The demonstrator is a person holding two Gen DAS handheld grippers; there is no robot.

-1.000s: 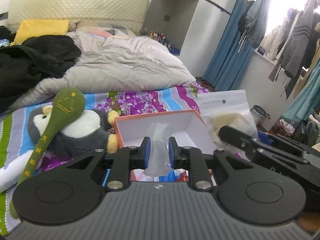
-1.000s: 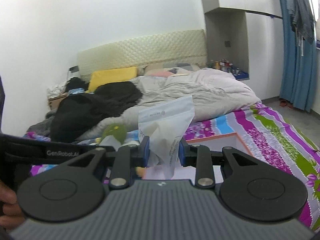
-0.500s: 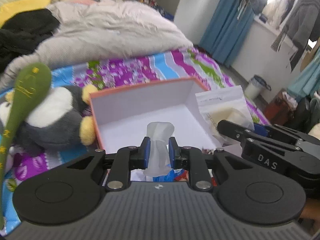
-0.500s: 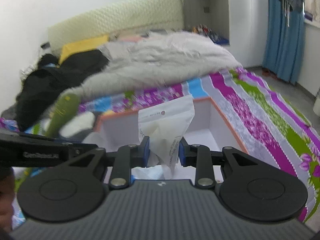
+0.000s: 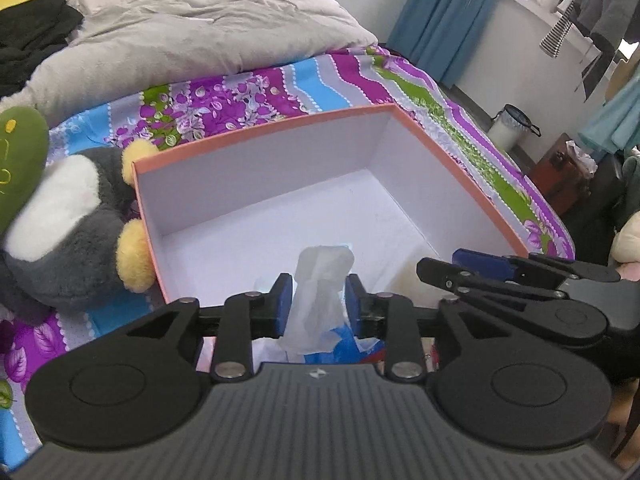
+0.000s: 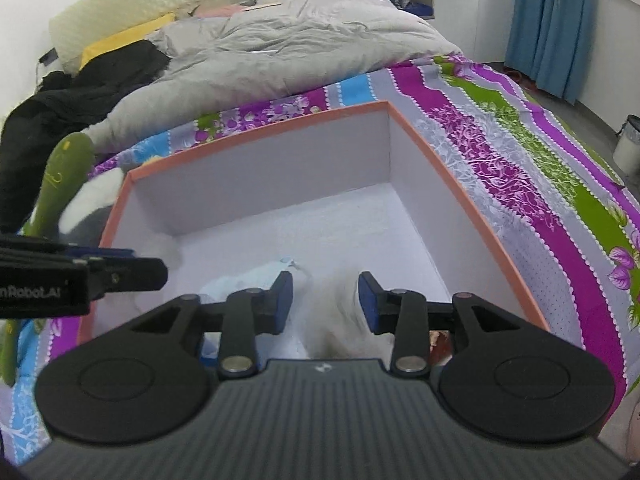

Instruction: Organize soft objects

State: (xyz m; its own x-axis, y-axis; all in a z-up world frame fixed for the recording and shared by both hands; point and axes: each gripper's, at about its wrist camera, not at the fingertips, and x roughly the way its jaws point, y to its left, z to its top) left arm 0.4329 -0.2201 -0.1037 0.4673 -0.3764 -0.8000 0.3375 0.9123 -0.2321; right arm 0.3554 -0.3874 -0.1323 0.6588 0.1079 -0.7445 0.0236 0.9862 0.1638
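Observation:
An orange-rimmed white box (image 5: 264,132) sits open on the striped bedspread; it also shows in the right wrist view (image 6: 256,128). My left gripper (image 5: 318,304) is shut on the clear plastic top of a soft bag (image 5: 320,280) at the box's near edge. My right gripper (image 6: 324,300) is open over the box's near part; a blurred white bag (image 6: 344,320) drops below it. The left gripper's bag (image 6: 256,276) shows beside it. A penguin plush (image 5: 72,216) and a green plush spoon (image 5: 20,160) lie left of the box.
A grey duvet (image 5: 192,28) and black clothes (image 6: 72,92) cover the far half of the bed. Blue curtains (image 6: 556,20) and a small bin (image 5: 512,124) stand to the right, off the bed. The right gripper's body (image 5: 540,292) shows at the left view's right.
Both grippers tilted down and moved over the box. My right gripper opened and let go of the white bag, which drops into the box. The left still holds its bag.

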